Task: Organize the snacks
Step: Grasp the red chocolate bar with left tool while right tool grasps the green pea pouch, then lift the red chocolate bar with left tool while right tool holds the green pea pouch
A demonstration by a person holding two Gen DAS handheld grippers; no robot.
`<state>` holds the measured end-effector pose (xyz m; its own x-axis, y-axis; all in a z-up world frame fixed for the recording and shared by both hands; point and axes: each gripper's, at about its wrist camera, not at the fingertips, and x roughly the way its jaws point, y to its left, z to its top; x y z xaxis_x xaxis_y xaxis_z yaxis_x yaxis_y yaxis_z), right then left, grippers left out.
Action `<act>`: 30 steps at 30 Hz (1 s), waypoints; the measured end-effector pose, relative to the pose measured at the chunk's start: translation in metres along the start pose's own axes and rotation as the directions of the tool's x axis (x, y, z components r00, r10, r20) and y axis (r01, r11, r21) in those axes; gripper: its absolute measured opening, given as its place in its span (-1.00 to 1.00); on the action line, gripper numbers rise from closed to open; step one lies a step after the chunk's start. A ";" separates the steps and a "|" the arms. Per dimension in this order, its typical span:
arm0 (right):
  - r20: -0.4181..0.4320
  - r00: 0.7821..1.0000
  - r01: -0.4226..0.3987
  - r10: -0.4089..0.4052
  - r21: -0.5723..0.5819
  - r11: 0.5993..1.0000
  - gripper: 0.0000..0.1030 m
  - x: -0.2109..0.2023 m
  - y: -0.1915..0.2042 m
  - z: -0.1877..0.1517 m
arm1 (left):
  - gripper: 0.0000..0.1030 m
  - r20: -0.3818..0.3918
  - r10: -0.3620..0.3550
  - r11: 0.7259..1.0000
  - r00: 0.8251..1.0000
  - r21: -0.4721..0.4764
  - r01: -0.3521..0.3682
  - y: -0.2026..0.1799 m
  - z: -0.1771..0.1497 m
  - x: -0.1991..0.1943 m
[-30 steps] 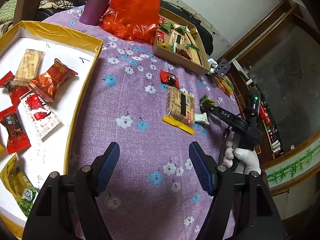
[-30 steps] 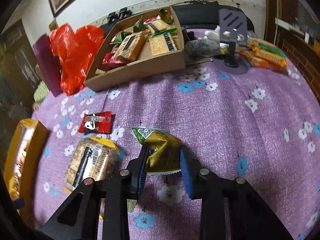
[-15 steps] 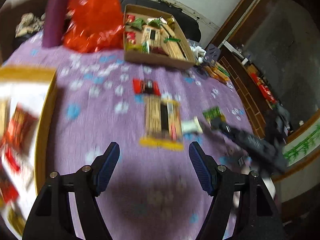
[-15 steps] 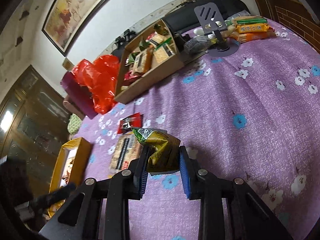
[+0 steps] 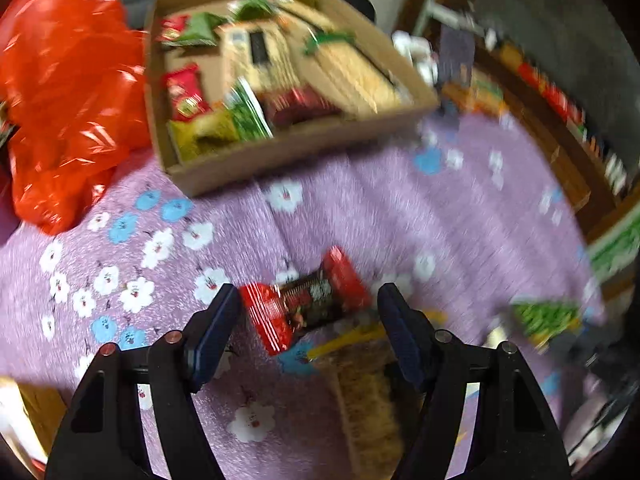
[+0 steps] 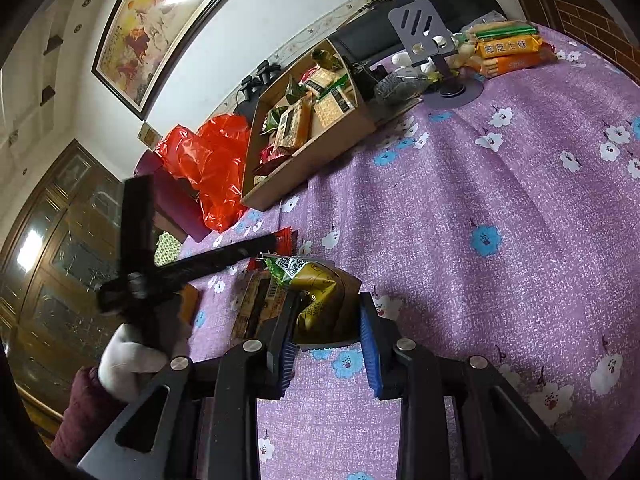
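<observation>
Left gripper (image 5: 308, 312) jaws closing, red packet (image 5: 308, 308) between them, not yet pinched (frame blurred). Swung over from yellow tray a second ago: next pick lined up. Right gripper (image 6: 326, 336) jaws clamped on green pouch (image 6: 316, 292), lifted slightly. Packet on purple bench (image 5: 400, 208); cardboard box (image 5: 280, 152) beyond.

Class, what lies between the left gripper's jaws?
A red-and-black snack packet on the purple floral cloth, untouched by the closing jaws; the left wrist view shows it.
</observation>
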<state>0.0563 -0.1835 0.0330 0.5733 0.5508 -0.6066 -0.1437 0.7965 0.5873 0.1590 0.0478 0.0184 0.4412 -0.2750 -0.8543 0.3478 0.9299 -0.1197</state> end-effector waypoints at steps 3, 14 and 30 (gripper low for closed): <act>-0.006 1.000 -0.003 0.003 0.010 1.000 -0.43 0.001 -0.002 -0.001 | 0.19 0.010 0.038 0.995 0.999 0.097 -0.038 -0.011 -0.006 -0.002; -0.035 0.999 0.014 -0.014 0.004 1.000 -0.43 0.011 -0.003 -0.005 | 0.28 0.100 0.132 0.945 0.986 0.288 -0.155 -0.049 -0.007 0.009; -0.001 0.999 0.034 -0.034 -0.017 0.999 -0.43 0.005 0.001 -0.007 | -0.60 0.131 0.076 0.982 0.989 0.162 -0.097 -0.047 -0.039 -0.043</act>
<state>0.0534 -0.1786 0.0271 0.5766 0.5241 -0.6267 -0.1380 0.8186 0.5575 0.0913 0.0256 0.0413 0.5706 -0.2334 -0.7874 0.4333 0.9000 0.0472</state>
